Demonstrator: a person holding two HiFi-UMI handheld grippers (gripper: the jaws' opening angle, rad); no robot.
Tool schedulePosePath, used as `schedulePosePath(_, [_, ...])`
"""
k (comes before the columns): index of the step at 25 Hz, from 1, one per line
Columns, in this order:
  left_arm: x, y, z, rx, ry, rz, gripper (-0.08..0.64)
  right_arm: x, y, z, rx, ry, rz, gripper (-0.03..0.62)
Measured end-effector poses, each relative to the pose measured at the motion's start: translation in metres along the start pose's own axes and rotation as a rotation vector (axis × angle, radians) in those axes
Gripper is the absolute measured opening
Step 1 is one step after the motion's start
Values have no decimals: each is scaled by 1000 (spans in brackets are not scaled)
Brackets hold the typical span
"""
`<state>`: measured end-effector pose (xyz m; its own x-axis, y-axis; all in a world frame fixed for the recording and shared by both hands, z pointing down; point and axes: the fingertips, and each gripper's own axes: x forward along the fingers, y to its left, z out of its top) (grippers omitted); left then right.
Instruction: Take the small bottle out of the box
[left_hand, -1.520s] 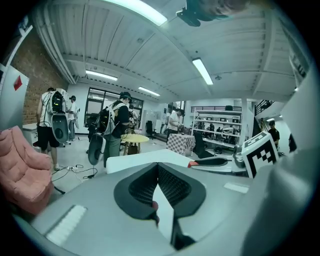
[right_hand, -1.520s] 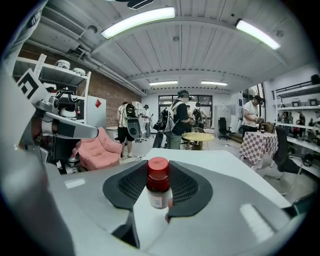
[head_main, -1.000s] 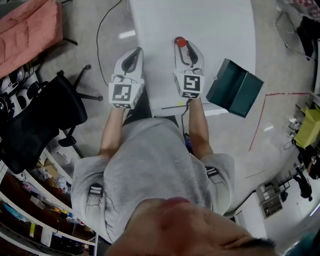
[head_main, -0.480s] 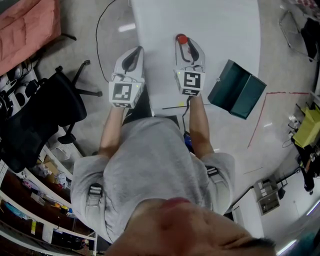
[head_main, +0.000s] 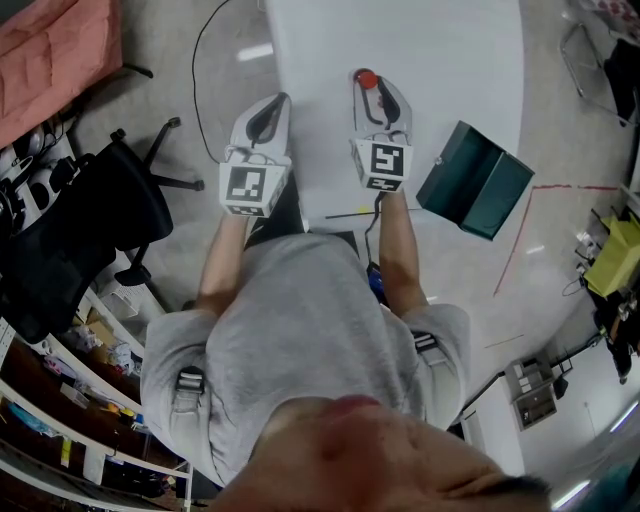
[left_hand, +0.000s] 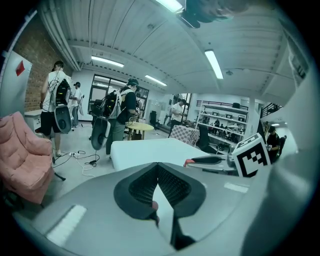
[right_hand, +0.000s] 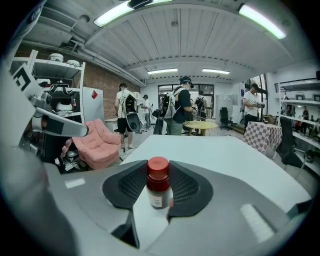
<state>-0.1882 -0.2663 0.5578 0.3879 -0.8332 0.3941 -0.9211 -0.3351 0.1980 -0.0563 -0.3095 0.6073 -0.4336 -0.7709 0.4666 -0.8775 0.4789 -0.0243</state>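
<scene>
The small bottle (right_hand: 158, 186), red cap up, stood upright between the pads of the right gripper (head_main: 374, 90). It was out of the box (head_main: 470, 178) and over the white table (head_main: 440, 50), though whether it rested on the top could not be told. Those jaws had just been easing apart a touch, yet both pads lay against the bottle's sides, so the claw was clamped on it.

From the head view only the red cap showed, at the claw's 12 o'clock tip. The body was hidden under the shell, and the label print was too small to read. The dark green box sat lid open at 4 o'clock from the right gripper, at the table's edge, its inside not to be made out. The left gripper (head_main: 266, 108) was at 9 o'clock, jaws together, nothing in them.

The count: one bottle, one box, two grippers, and one table, cut off at the top. Against a second before, hardly a change: same bottle in the same claw, box unmoved.
</scene>
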Motion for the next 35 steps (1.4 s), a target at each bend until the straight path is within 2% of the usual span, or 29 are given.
schedulePosePath(3, [0, -1, -1, 3, 0, -2, 11, 0, 1, -2, 10, -1, 8, 144])
schedulePosePath(5, [-1, -2, 1, 7, -5, -1, 12, -1, 2, -2, 17, -2, 16, 172])
schedulePosePath(12, [-14, -7, 15, 18, -36, 4, 11, -19, 2, 11, 7, -33, 4, 173])
schedulePosePath(26, [-42, -52, 48, 64, -127, -15, 11, -85, -19, 40, -13, -135, -58, 146])
schedulePosePath(35, [-63, -96, 71, 100, -183, -52, 11, -140, -31, 58, -18, -198, -101, 127])
